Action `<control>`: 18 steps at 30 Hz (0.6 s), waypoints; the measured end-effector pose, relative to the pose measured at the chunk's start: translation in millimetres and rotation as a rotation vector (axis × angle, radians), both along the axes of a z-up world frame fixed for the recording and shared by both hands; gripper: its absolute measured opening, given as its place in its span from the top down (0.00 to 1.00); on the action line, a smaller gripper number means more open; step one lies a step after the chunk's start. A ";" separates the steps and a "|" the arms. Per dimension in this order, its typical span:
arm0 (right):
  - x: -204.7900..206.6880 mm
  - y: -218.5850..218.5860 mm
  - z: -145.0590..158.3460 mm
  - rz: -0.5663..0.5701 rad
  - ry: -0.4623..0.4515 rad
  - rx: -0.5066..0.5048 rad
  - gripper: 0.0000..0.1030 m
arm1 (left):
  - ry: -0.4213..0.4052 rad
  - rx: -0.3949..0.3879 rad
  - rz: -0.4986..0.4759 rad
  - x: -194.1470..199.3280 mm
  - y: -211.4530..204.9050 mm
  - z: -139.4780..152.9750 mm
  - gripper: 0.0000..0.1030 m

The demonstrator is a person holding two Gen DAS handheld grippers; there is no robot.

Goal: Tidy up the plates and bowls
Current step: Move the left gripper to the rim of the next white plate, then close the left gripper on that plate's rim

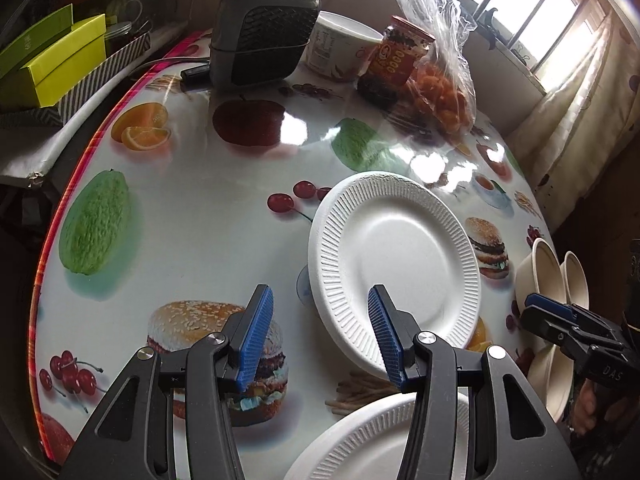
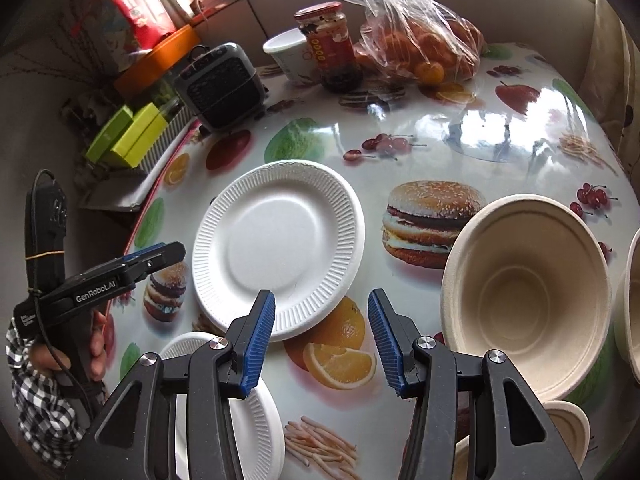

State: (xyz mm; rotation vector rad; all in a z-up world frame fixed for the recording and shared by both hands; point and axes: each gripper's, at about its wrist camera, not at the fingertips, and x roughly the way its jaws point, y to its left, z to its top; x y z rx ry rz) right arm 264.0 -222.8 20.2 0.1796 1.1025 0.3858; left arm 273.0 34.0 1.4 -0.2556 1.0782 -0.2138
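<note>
Two white foam plates lie on the fruit-print table. One plate (image 1: 394, 260) (image 2: 276, 248) sits flat just ahead of both grippers. The second plate (image 1: 372, 440) (image 2: 256, 420) lies nearer, partly under the fingers. My left gripper (image 1: 320, 336) hovers open and empty, its right finger over the first plate's near rim. My right gripper (image 2: 322, 340) hangs open and empty over a printed orange, between that plate and a beige bowl (image 2: 528, 292). More beige bowls (image 1: 548, 272) stand at the table's right edge. Each gripper shows in the other's view: left gripper (image 2: 168, 252), right gripper (image 1: 540, 306).
At the back stand a dark heater (image 1: 264, 36), a paper cup (image 1: 340, 44), a red-labelled jar (image 1: 400, 52) and a plastic bag of oranges (image 1: 440, 92). Green boxes (image 1: 52, 60) sit beyond the table's left edge. A hand (image 2: 96, 344) in a checked sleeve holds the left gripper.
</note>
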 end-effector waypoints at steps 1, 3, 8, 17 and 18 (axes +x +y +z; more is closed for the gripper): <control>3.0 0.2 -2.9 -0.002 0.009 0.005 0.53 | 0.004 -0.007 -0.006 1.3 -1.3 -1.8 0.51; 9.0 1.7 -8.7 -0.004 0.022 -0.006 0.53 | 0.007 -0.006 -0.010 3.7 -3.8 -4.6 0.51; 19.8 4.8 -24.2 -0.008 0.062 0.004 0.53 | 0.021 -0.011 0.001 10.0 -5.2 -10.3 0.51; 27.8 7.9 -34.5 -0.011 0.085 0.010 0.53 | 0.032 -0.018 -0.002 12.8 -5.7 -13.7 0.51; 28.7 8.6 -35.0 -0.009 0.086 0.010 0.53 | 0.033 -0.018 -0.002 12.8 -6.0 -14.0 0.51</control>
